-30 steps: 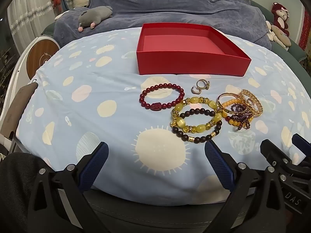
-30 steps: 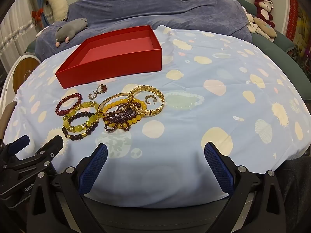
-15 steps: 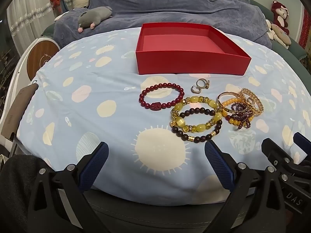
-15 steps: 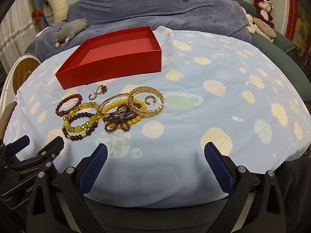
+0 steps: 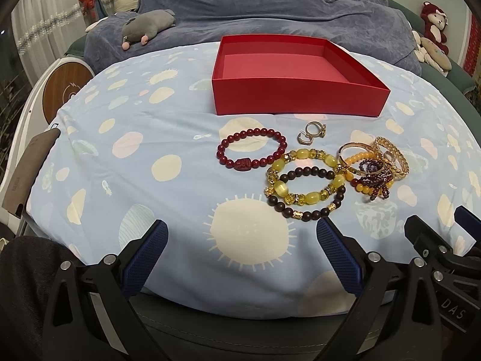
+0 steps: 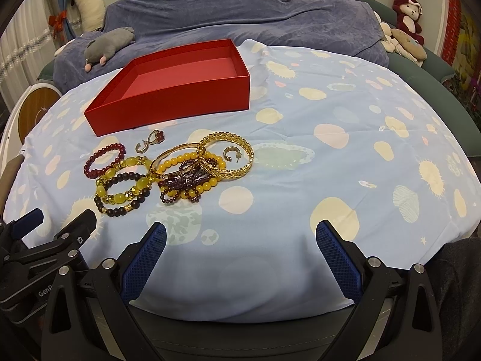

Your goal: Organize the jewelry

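A red box (image 5: 300, 96) is seen open on a blue spotted cloth (image 5: 150, 138), its floor bare. The jewelry is laid on the cloth in front of the box, apart from it. Nearest the box, a ring (image 5: 315, 128) is touched by a small hoop earring (image 5: 305, 139). To their left, in the left wrist view, a red bead bracelet (image 5: 251, 152) is laid flat. Just in front of it, a yellow bead bracelet (image 5: 305, 177) is overlapped with a dark bead bracelet (image 5: 309, 197). To the right of these, a tangle is formed by a thin gold bangle (image 6: 177, 158), an amber bead string (image 6: 192, 171) and dark purple beads (image 6: 180, 191). The tangle is overlapped on its right by a woven gold bangle (image 6: 227, 156), and a second hoop earring (image 6: 231, 153) is seen inside that bangle's ring. The left gripper (image 5: 240, 260) is held low over the cloth's near edge with its jaws wide apart and nothing between them. The right gripper (image 6: 240, 260) is held likewise, jaws spread wide and empty, just beside the left one. Both are kept short of the jewelry. A grey plush toy (image 5: 147, 27) is seen lying on a blue-grey blanket (image 5: 270, 9) behind the box.
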### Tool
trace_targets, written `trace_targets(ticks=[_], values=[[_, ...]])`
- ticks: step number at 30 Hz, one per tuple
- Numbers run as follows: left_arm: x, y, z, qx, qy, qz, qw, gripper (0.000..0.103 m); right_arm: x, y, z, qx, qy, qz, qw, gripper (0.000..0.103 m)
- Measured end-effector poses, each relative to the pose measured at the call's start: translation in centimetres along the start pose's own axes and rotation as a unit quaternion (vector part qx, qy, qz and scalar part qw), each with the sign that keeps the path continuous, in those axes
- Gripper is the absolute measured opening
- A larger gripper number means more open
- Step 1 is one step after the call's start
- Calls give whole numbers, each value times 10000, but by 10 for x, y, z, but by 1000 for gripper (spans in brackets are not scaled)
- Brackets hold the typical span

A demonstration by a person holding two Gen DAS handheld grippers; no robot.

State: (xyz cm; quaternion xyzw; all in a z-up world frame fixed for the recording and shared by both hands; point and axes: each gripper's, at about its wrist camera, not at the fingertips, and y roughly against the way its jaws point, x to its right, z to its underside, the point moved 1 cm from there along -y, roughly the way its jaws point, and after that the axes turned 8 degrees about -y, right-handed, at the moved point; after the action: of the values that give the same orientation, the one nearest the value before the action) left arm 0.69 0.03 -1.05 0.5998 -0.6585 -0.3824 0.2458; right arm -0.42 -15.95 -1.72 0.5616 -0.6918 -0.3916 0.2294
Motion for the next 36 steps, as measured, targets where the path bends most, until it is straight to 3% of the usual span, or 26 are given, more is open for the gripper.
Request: trace_targets(ticks=[36], values=[[1, 5, 0, 54, 5, -116, 9999, 94, 1, 1, 0, 7, 45, 84, 10000, 96]])
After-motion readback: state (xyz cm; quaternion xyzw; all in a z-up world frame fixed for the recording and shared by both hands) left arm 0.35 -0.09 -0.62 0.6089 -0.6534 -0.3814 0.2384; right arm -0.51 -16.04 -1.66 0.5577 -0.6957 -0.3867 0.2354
